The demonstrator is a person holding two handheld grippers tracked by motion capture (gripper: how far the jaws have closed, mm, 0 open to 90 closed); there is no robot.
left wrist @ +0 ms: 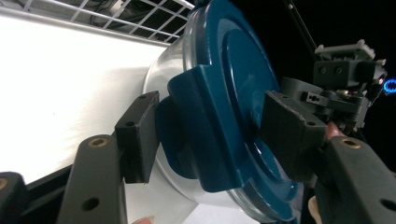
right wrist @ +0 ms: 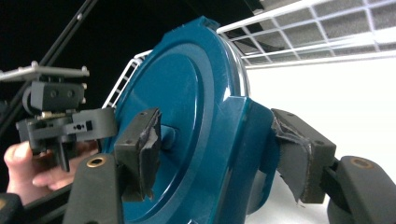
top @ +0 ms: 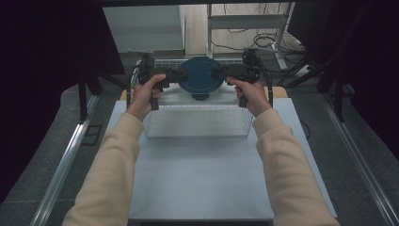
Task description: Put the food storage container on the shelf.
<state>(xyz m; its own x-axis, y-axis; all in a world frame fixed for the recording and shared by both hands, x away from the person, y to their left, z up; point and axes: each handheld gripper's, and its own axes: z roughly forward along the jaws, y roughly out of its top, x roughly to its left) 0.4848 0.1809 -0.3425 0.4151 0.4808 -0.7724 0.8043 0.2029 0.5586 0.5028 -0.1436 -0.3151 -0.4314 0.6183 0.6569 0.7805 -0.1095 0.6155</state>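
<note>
A pale blue-white table (top: 207,174) stands on grey carpet (top: 42,155), with metal rails (top: 61,169) running along both sides. Dark curtains (top: 42,52) close in left and right. Beyond, a metal shelf frame (top: 247,21) rises over tangled cables (top: 263,40) on a lighter floor.

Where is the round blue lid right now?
In the high view the blue lid sits centre-top, held between the left gripper and right gripper, above the wire basket.

Your sleeves and grippers
You wear cream sleeves (top: 113,165); your left gripper (top: 170,77) and right gripper (top: 225,73) are black, with brass-ringed screw holes and trailing cables.
</note>
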